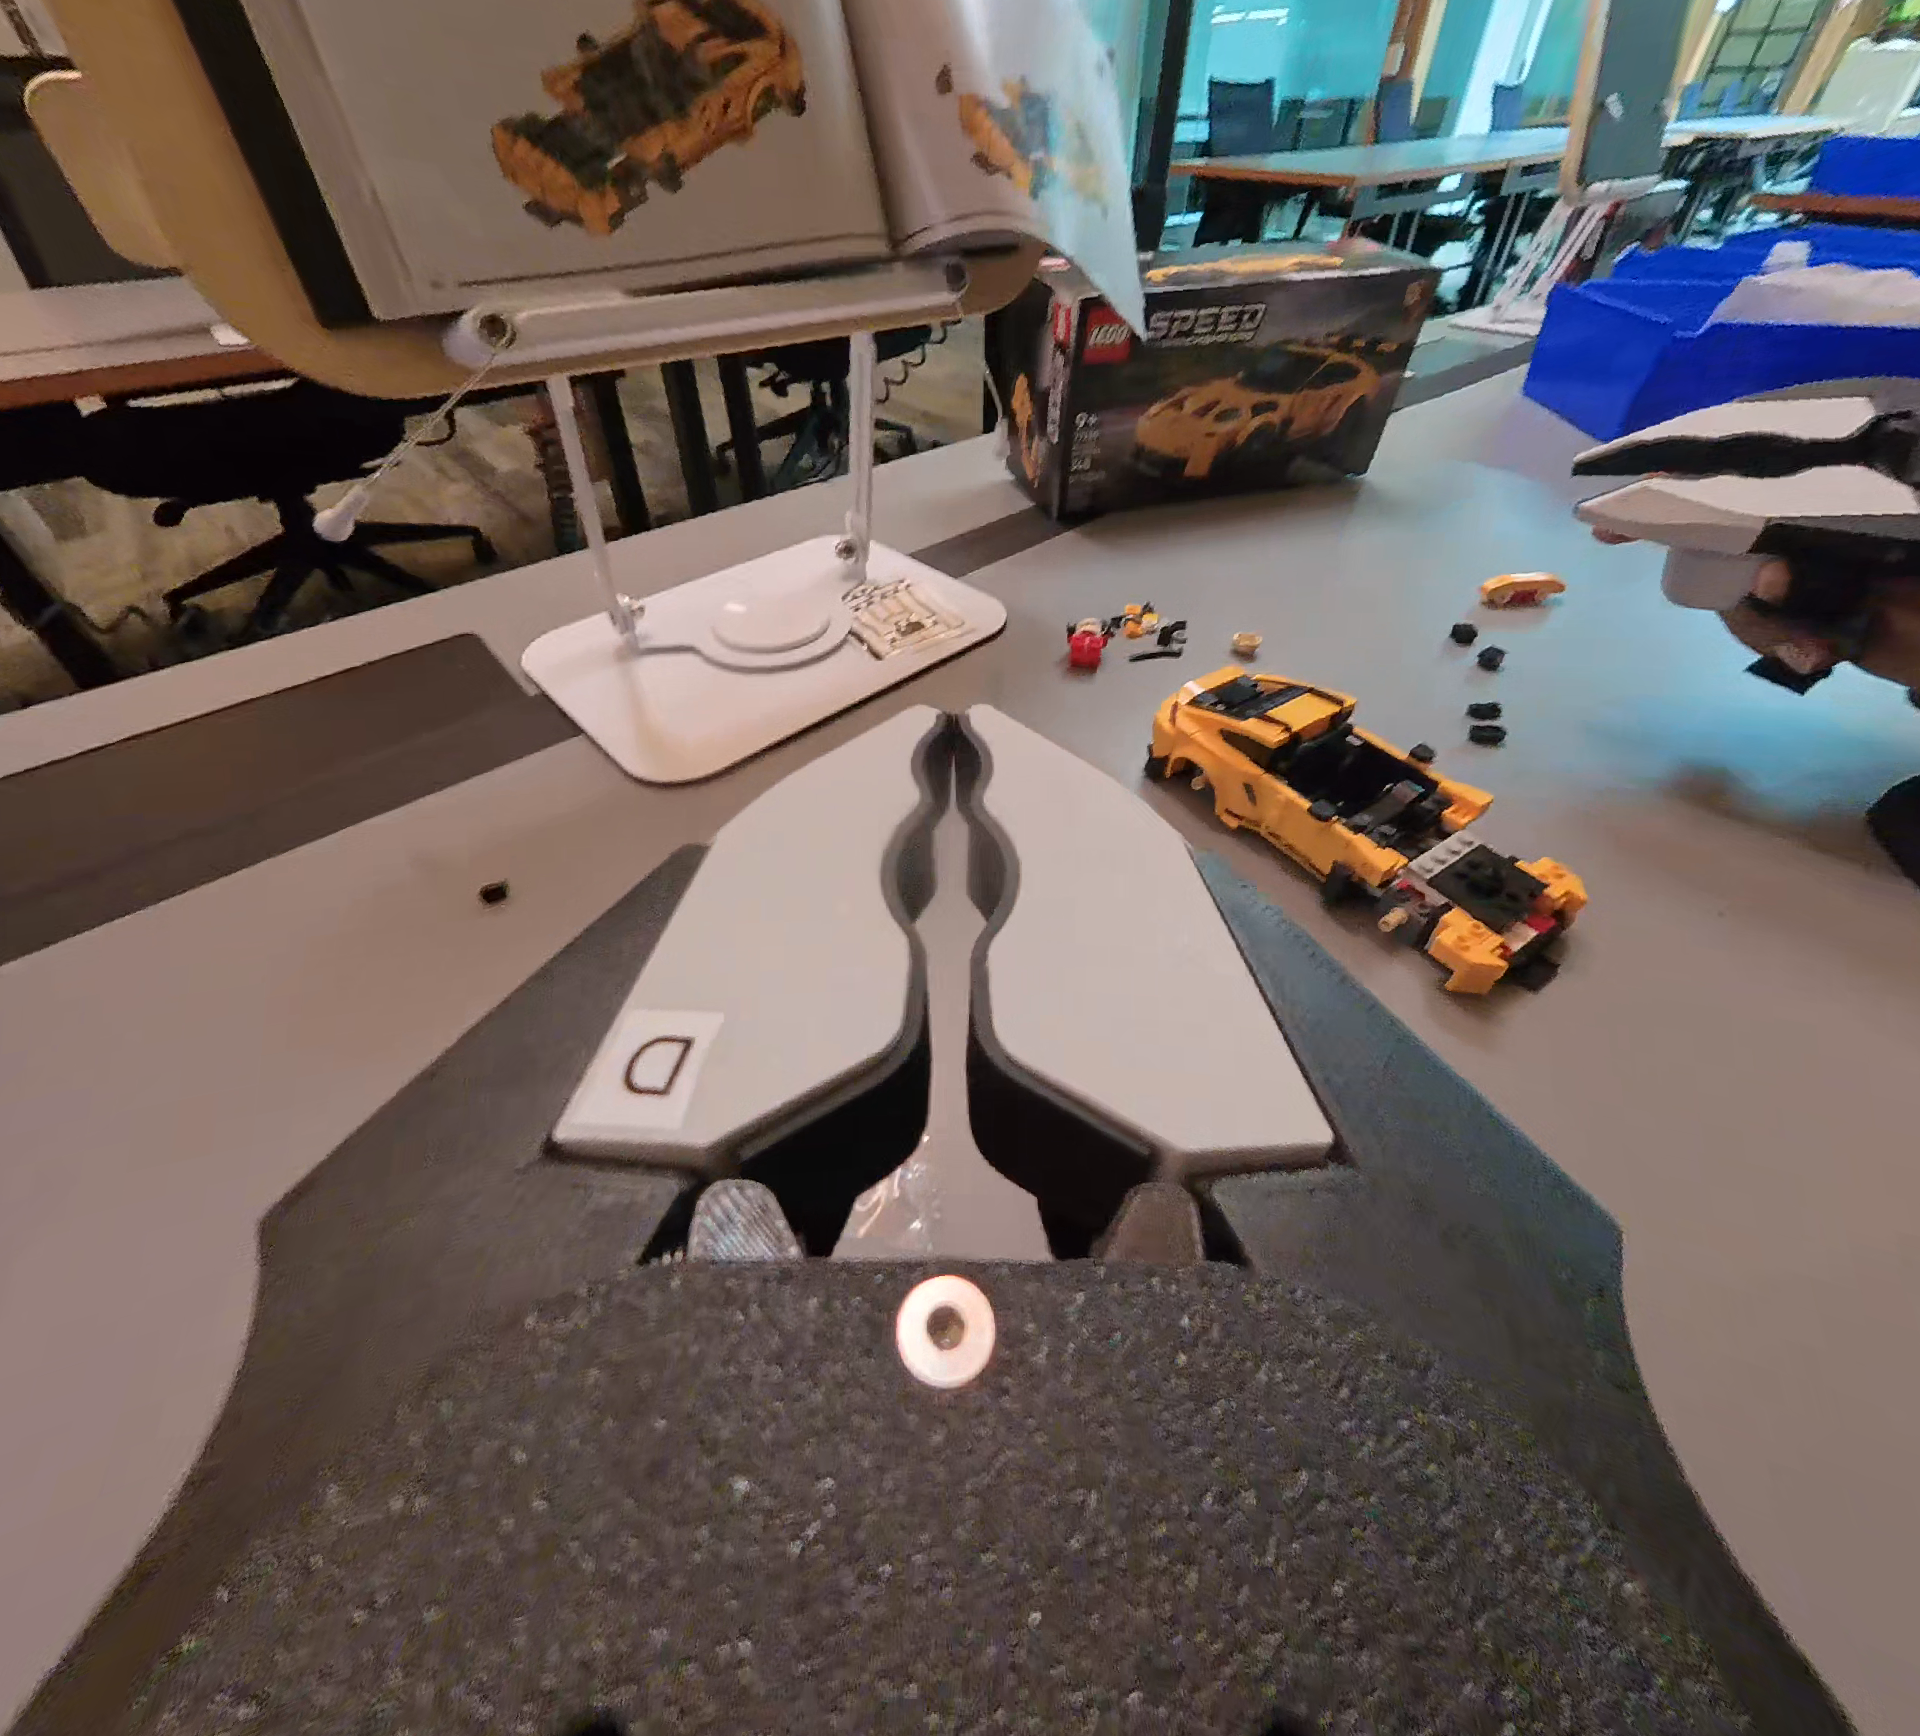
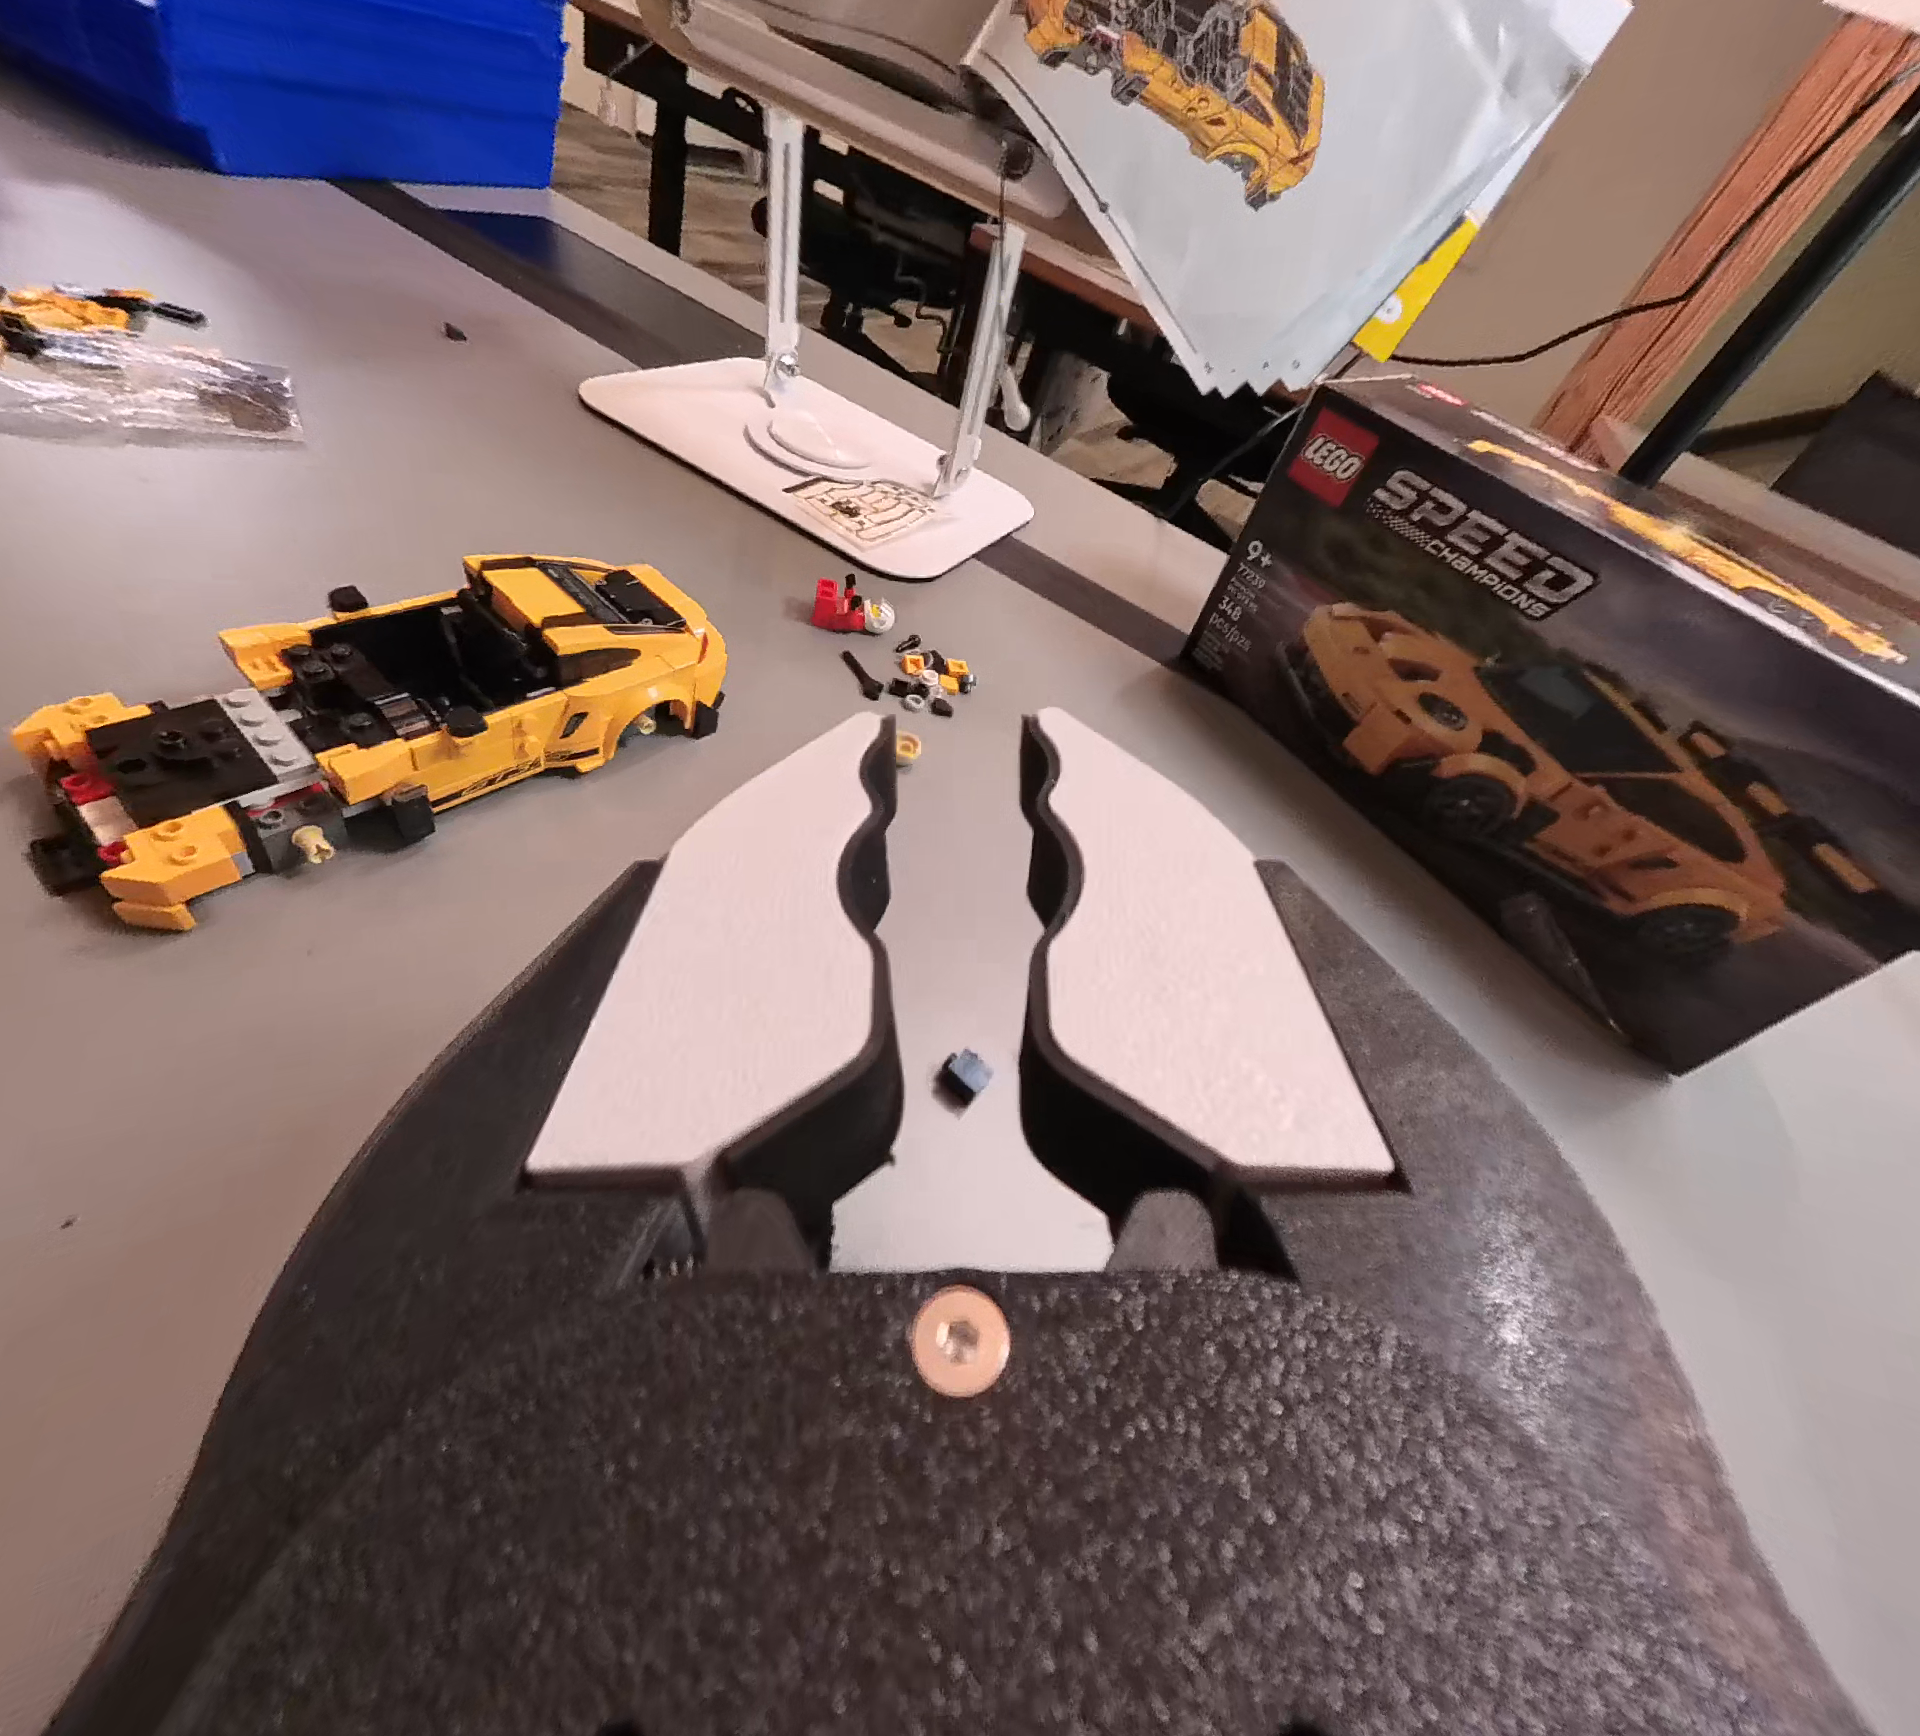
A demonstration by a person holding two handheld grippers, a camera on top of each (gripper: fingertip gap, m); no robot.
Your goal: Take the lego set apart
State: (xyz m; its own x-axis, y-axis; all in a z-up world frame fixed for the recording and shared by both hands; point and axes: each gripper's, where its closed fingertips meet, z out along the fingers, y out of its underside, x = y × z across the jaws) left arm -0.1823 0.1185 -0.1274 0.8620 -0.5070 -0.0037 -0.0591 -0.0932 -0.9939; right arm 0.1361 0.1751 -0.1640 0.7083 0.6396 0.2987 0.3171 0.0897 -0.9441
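The partly stripped yellow and black lego car (image 1: 1361,813) lies on the grey table, to the right of my left gripper (image 1: 954,730), which is shut and empty, apart from the car. In the right wrist view the car (image 2: 364,720) lies to the left of my right gripper (image 2: 958,730). That gripper is open and empty, low over the table. A small blue brick (image 2: 964,1075) lies on the table between its fingers, and a small tan piece (image 2: 909,748) lies by its left fingertip. The right gripper (image 1: 1579,486) also shows at the right edge of the left wrist view.
Loose parts lie beyond the car: a red piece (image 2: 847,606), a cluster of small bits (image 2: 930,673), black pieces (image 1: 1481,689), a yellow-red piece (image 1: 1522,590). A white stand (image 1: 769,647) holds the booklet. The set's box (image 2: 1558,720) is right, blue bins (image 2: 270,34) and plastic bags (image 2: 145,398) left.
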